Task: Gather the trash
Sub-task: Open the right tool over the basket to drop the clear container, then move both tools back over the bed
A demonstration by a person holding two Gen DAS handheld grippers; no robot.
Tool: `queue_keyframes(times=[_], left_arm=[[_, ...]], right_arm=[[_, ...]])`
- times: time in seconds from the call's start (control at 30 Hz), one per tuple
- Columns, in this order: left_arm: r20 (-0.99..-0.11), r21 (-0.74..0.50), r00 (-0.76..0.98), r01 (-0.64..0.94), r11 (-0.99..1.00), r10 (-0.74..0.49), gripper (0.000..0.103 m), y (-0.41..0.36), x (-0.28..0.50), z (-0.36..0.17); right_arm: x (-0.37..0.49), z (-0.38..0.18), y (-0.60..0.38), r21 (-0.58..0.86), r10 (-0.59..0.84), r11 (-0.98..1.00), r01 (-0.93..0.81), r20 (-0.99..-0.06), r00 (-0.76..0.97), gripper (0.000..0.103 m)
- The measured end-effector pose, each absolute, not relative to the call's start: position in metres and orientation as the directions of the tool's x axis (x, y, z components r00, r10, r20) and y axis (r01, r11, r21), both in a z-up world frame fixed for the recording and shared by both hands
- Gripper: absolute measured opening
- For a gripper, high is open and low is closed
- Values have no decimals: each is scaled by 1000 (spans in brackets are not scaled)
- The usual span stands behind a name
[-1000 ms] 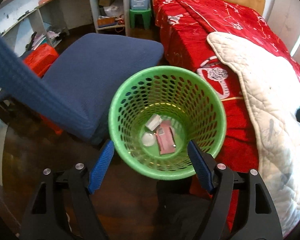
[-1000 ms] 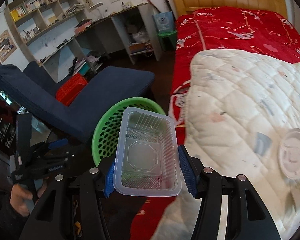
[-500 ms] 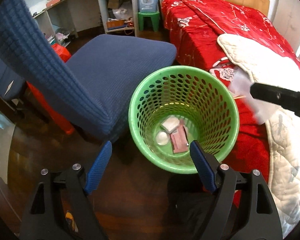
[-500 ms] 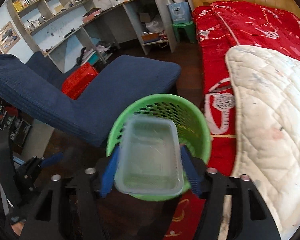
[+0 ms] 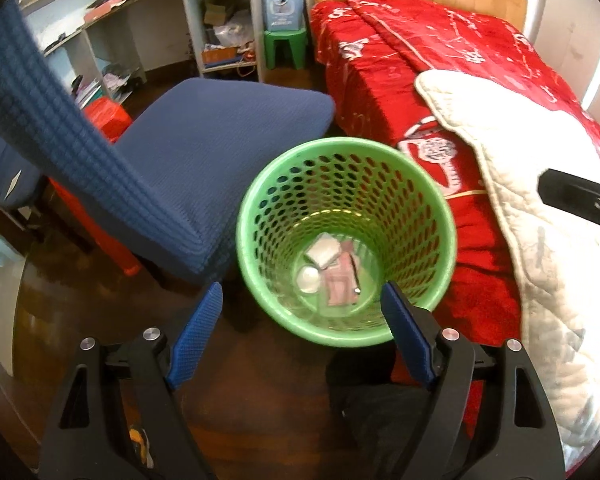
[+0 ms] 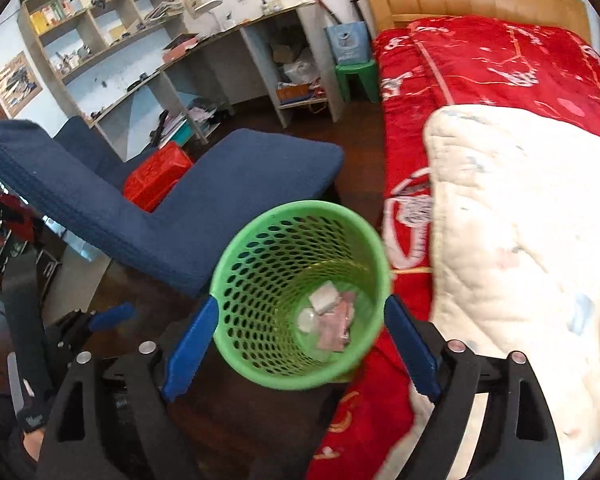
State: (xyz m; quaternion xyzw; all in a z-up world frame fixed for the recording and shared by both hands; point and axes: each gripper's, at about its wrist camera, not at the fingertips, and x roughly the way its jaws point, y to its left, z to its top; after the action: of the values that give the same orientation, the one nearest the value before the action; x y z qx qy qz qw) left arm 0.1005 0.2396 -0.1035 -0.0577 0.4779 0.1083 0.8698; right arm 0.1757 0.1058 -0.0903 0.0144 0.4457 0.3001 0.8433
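Right gripper (jaws opening) above basket

One green basket, one blue chair, one bed, one green stool, two grippers: left gripper, right gripper.

Below my grippers is a dark wooden floor. On it stand a green mesh basket and a blue chair — just beside each other. The bed, right of the basket, carries a red blanket with a cream quilt on top.
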Motion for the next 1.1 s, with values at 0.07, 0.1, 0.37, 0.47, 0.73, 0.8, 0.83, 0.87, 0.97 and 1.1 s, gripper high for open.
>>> queue_keyframes(times=[0.07, 0.1, 0.37, 0.47, 0.73, 0.8, 0.83, 0.87, 0.97, 1.1], left_arm=[[-841, 1, 526, -229, 973, 125, 84, 230, 102, -100], [-841, -2, 527, -221, 975, 118, 84, 225, 103, -99], [-832, -17, 552, -127, 992, 56, 85, 179, 111, -85], [-830, -32, 557, -90, 995, 23, 85, 161, 116, -79], [-827, -51, 560, 12, 999, -50, 85, 107, 125, -74], [-825, -58, 560, 35, 998, -68, 85, 93, 127, -72], [-825, -63, 560, 50, 997, -80, 85, 86, 128, -71], [-823, -66, 560, 68, 996, -92, 85, 76, 130, -70], [-815, -73, 564, 124, 990, -131, 85, 51, 134, -65], [-803, -104, 559, 211, 972, -207, 85, 12, 140, -58]], right_arm=[[172, -86, 86, 291, 506, 834, -470, -742, 440, 84], [170, -84, 77, 291, 501, 839, -459, -741, 447, 84], [152, -64, -18, 271, 432, 895, -354, -723, 539, 87], [149, -56, -57, 256, 392, 917, -305, -718, 575, 87], [145, -42, -154, 203, 261, 965, -165, -715, 648, 87], [147, -40, -177, 191, 229, 973, -130, -717, 659, 87], [150, -40, -186, 188, 218, 975, -117, -718, 660, 87], [152, -40, -196, 186, 204, 978, -99, -722, 661, 87], [159, -43, -223, 192, 178, 980, -53, -730, 660, 87], [163, -47, -250, 193, 151, 981, -9, -735, 661, 87]])
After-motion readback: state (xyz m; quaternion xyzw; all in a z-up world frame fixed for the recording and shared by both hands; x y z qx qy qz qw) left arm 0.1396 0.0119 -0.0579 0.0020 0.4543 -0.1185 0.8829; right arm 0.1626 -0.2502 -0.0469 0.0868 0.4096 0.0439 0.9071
